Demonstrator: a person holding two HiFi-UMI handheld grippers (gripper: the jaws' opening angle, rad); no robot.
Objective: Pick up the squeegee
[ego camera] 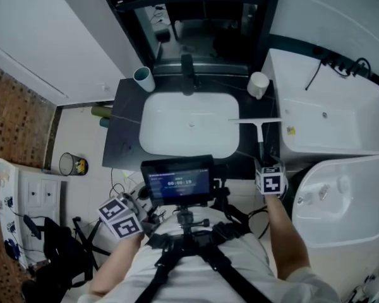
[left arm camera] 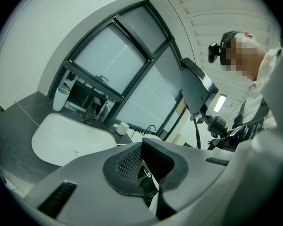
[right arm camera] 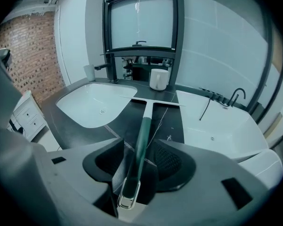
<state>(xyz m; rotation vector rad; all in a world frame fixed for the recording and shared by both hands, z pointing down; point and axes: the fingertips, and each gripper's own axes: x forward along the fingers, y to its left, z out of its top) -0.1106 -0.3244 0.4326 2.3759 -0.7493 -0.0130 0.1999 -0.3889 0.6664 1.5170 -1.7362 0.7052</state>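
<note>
Your right gripper (right arm camera: 140,163), jaws released, straddles the squeegee (right arm camera: 143,126): likely light, stiff, slick; clench its green handle lying between them.

Bench (ego camera: 123,128) strip right of the basin (ego camera: 186,125) is narrow. The squeegee (ego camera: 260,131) lies along it, blade crosswise at the far end, with the bathtub (ego camera: 335,118) wall just beside. White cup (ego camera: 258,84) stands behind the blade, near it. Tap (ego camera: 187,74) blocks mid back edge; teal cup (ego camera: 144,79) in back-left corner. Left strip bare. Open room over the basin. Mounted screen (ego camera: 179,180) hangs at the front edge, between the arms.
</note>
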